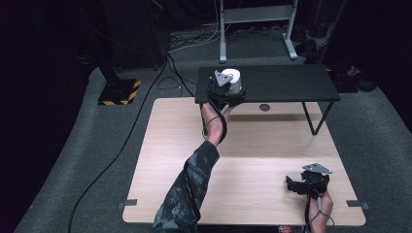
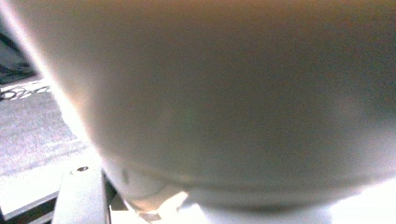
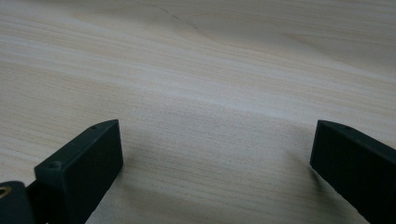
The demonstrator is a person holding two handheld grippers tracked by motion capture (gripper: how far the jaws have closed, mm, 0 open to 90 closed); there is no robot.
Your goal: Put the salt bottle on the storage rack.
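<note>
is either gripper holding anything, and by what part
The right gripper is open over the wooden table, empty. The left gripper is against the side of a white cup; a closed grip cannot be confirmed.

Shelf [image 1: 286, 82]: on far edge of table [image 1: 252, 194]. Cup [image 1: 234, 80]: on shelf, left end. Left gripper [image 1: 224, 90]: at cup. Right gripper [image 1: 297, 184]: over table's near right corner.

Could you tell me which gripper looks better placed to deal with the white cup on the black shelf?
Left. The left gripper is already up at the black shelf, right against the white cup, which looms large in its own view. The right gripper sits open over the wooden table, well away.
</note>
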